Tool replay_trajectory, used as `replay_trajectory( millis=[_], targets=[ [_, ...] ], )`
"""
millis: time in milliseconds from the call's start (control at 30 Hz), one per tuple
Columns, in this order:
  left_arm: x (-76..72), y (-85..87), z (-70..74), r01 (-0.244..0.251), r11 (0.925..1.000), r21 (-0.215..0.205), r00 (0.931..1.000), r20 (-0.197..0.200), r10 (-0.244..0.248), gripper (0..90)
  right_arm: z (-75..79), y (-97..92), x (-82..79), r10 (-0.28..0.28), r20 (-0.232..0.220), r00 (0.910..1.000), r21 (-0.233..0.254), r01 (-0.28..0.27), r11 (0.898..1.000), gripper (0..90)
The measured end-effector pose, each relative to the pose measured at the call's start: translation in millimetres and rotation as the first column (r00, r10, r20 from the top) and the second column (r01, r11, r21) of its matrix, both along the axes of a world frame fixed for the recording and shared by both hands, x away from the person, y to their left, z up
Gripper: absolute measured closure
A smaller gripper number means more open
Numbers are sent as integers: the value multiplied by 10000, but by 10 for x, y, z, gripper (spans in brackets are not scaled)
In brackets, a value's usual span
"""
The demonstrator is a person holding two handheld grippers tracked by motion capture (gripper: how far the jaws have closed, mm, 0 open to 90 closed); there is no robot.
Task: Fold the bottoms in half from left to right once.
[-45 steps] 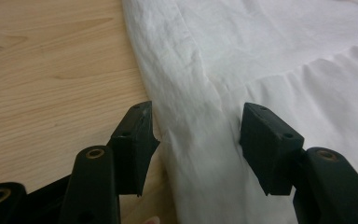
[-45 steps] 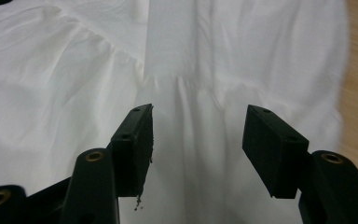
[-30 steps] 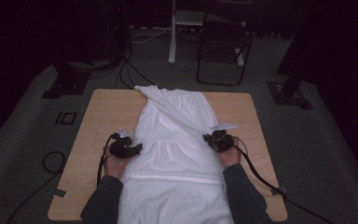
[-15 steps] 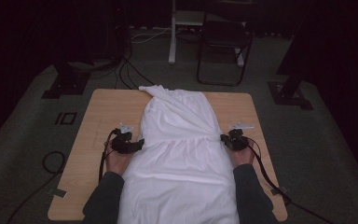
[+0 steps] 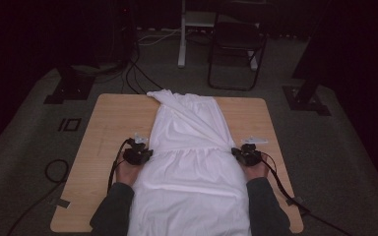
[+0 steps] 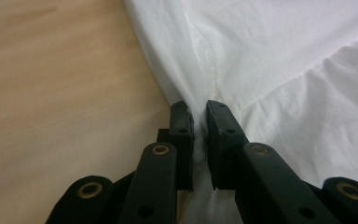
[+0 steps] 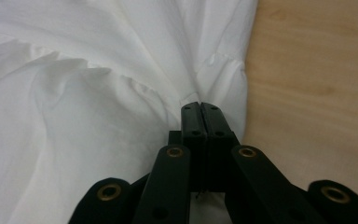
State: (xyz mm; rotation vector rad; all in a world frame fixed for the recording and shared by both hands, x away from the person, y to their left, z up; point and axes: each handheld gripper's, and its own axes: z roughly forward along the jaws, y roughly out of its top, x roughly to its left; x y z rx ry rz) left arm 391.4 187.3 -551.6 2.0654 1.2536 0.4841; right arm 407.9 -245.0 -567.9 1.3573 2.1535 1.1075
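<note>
A white garment (image 5: 189,147) lies lengthwise down the middle of the wooden table (image 5: 113,123), with a gathered seam across its waist. My left gripper (image 5: 138,155) sits at the garment's left edge by that seam. In the left gripper view, my left gripper (image 6: 200,109) is shut on a fold of the white garment (image 6: 284,60). My right gripper (image 5: 247,154) sits at the garment's right edge. In the right gripper view, my right gripper (image 7: 200,108) has its jaws pressed together on the hem of the garment (image 7: 98,84). The cloth is stretched between the two.
Bare wood (image 6: 65,84) lies left of the garment, and more bare wood (image 7: 317,84) lies right of it. Beyond the table stand a dark chair (image 5: 236,44) and two stand bases (image 5: 74,86) (image 5: 307,96). Cables (image 5: 54,169) trail on the floor at the left.
My right gripper has moved outward to the right with the cloth's edge, widening and flattening the garment at the waist. The left gripper has barely shifted.
</note>
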Motion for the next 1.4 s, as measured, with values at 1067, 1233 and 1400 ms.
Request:
replay_trajectory(
  millis=[1067,1233,1400],
  targets=[
    [-717,17,-109,999,9929,-648,9943,429,-973,620,333,614,12,2440,422,9689,-879,-2397,9669,423],
    [-724,20,-115,1029,9922,-709,9940,448,-999,605,196,614,152,2268,-169,9738,-819,-2274,9703,752],
    [-731,0,-110,1051,9925,-624,9938,435,-1025,578,467,242,69,227,1252,9919,-390,-180,9991,890]
  ],
)
